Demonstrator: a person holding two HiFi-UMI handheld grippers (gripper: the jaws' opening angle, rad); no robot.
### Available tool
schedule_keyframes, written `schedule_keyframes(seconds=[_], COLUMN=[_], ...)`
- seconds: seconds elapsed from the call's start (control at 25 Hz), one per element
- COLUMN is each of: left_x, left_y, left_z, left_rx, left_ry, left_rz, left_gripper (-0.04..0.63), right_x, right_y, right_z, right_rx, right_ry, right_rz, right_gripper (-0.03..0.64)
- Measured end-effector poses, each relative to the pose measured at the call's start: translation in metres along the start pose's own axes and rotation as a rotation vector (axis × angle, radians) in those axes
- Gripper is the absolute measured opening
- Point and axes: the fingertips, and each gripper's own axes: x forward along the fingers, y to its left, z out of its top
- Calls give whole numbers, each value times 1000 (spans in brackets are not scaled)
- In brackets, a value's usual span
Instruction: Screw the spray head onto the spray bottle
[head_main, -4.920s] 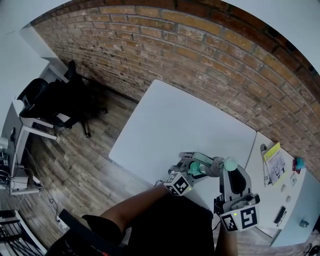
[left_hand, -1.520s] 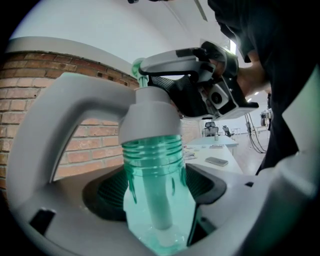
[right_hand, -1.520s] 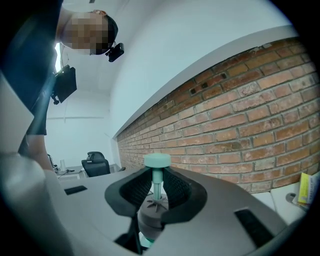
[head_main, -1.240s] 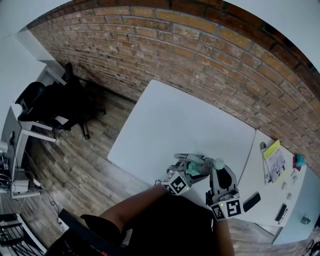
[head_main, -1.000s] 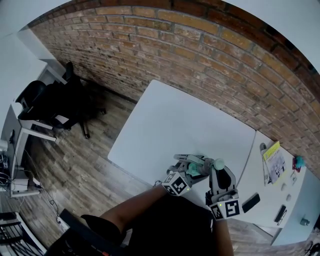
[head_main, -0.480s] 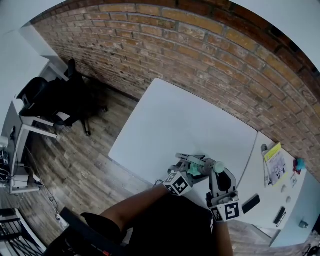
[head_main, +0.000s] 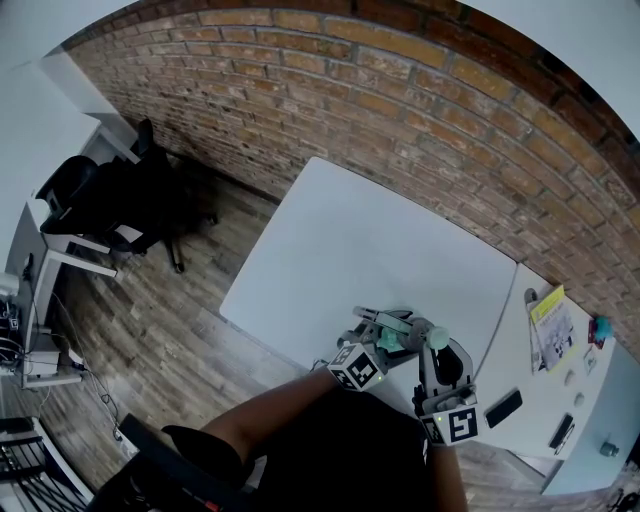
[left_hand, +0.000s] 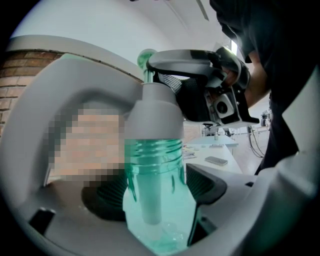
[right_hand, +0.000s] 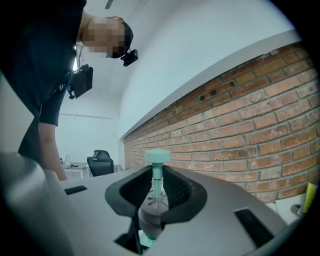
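Spray bottle (head_main: 386, 341), clear green, is at the near edge of the white counter (head_main: 350, 240) in the head view, gripped in the left tongs (head_main: 395, 332). The spray head (head_main: 436, 337) on it is taken by the right tongs (head_main: 428, 341). The two tongs meet just beyond the person's dark sleeve (head_main: 280, 420). A second counter (head_main: 540, 380) adjoins on the right and carries a dark phone (head_main: 503, 407) and a yellow booklet (head_main: 550, 318). A brick wall (head_main: 400, 90) runs behind, and a black office chair (head_main: 80, 195) stands on the wood floor (head_main: 150, 300) at the left

In the left gripper view the left tongs (left_hand: 157, 192) are clenched on the bottle's shoulder (left_hand: 160, 210), with a black pad on either side. The grey collar of the spray head (left_hand: 152, 115) sits over the threaded neck, and several thread rings show below its rim. The right tongs (left_hand: 172, 82) reach in from the right and close over the head, with its green knob poking out past them

In the right gripper view the right tongs (right_hand: 157, 192) grasp the spray head (right_hand: 150, 212). Their ribbed pads pinch the grey collar, and the thin green stem and knob stand up between them. A sliver of green bottle shows underneath
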Motion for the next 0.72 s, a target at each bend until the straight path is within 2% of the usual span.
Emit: schedule_keyframes(seconds=[0.4,0.6,0.72], left_x=[0,0,0], left_y=[-1,-1,-1], left_z=[-2,-2,-2], left_rx=[-4,-1,-4], left_ry=[8,6,6], left_rz=[1,-2,-3], left_gripper=[346,347,347], right_x=[-4,-4,-6], right_y=[-6,-5,-9], right_z=[-7,-5,-3], right_rx=[-11,4,-10], right_ry=[23,20,15], right_rz=[-9,-3,-14], right_gripper=[76,152,166])
